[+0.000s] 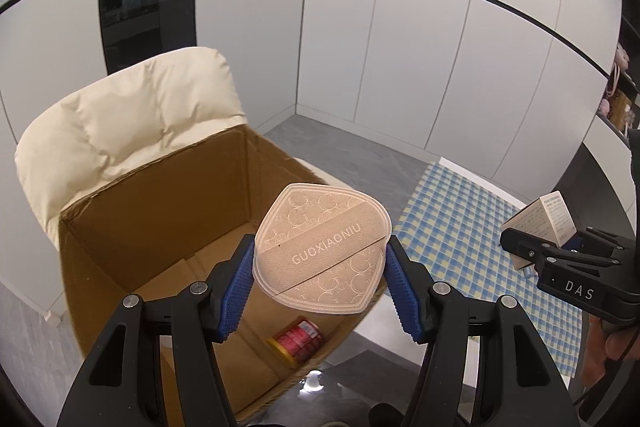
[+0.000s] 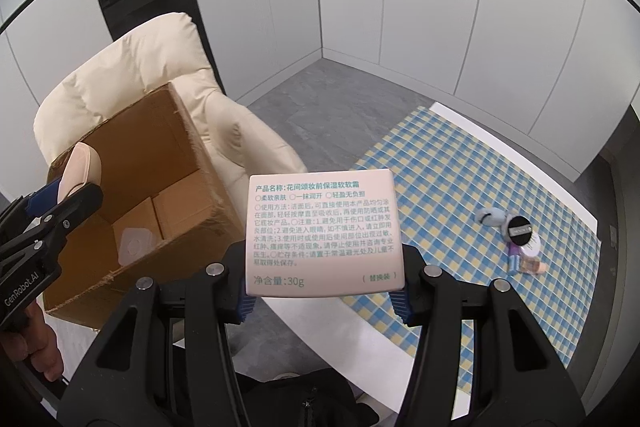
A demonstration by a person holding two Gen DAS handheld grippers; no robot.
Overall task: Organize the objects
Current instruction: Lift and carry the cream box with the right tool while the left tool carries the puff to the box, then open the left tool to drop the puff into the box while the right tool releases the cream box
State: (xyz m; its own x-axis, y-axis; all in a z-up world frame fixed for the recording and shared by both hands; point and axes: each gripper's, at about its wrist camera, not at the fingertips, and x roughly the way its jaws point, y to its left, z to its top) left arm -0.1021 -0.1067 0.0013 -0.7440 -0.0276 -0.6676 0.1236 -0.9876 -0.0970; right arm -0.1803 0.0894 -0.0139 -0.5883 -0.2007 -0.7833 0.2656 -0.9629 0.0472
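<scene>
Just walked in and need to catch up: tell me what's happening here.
A person is sorting cosmetics into a cardboard box on a cream chair. The left gripper holds a beige powder puff over the open box, which already contains a red can. The right gripper grips a white skincare carton beside the box. A few more items remain on the checkered tablecloth.

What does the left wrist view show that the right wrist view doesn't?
Only the left wrist view: a red can on the box floor, and the beige puff's printed face.

Only the right wrist view: leftover cosmetics on the checked cloth, a clear packet in the box, and the white carton's label.

Both: cardboard box, cream chair, both tools gripping.
</scene>
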